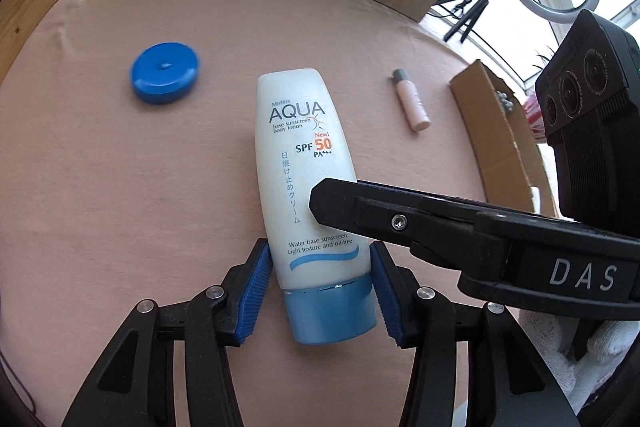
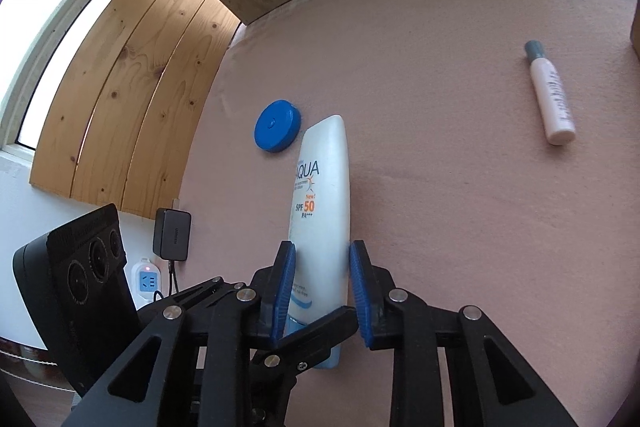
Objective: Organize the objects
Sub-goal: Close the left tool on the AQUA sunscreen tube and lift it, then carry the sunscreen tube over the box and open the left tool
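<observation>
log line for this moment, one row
phase: grasp | left gripper: shut on sunscreen tube | right gripper: shut on same tube | blue lid, pink tube: untouched

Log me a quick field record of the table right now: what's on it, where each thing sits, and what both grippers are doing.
surface: pink table
sunscreen tube: lying flat, blue cap end toward the grippers
left gripper: fingers on both sides of the tube's cap end
right gripper: fingers on both sides of the tube's lower body
blue lid: left of the tube, lying alone
small pink tube: right of the sunscreen, lying alone
cardboard box: far right edge
</observation>
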Demonstrator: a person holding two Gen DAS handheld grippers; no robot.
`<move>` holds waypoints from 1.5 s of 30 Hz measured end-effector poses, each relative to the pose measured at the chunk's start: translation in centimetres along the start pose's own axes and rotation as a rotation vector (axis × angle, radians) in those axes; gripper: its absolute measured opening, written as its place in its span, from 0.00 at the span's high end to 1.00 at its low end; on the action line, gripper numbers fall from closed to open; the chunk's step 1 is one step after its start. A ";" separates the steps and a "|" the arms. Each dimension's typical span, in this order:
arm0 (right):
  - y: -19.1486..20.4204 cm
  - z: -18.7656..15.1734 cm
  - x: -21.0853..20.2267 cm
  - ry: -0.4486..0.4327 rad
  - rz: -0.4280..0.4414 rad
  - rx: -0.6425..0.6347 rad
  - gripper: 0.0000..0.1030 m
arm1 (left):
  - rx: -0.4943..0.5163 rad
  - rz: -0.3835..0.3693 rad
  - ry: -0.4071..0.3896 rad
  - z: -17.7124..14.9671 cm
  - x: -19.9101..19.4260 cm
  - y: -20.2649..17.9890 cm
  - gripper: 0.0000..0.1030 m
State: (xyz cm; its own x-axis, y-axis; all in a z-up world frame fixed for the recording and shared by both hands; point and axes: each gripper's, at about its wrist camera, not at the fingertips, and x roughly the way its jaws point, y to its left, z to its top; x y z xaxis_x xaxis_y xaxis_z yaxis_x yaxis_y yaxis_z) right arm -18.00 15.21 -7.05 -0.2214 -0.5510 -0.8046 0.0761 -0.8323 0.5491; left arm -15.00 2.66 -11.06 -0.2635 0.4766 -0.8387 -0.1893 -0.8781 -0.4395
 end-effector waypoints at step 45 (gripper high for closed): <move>-20.6 0.2 -20.9 -0.335 -0.104 0.212 0.76 | 0.283 -0.132 0.016 7.4 11.5 -29.1 0.50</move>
State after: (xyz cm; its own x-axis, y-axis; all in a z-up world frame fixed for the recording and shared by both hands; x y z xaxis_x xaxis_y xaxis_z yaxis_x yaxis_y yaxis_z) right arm -15.17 43.86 -1.53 -0.5244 -0.3855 -0.7592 -0.1578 -0.8322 0.5316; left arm -19.50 34.01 -5.59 -0.2043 0.5833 -0.7861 -0.4774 -0.7605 -0.4402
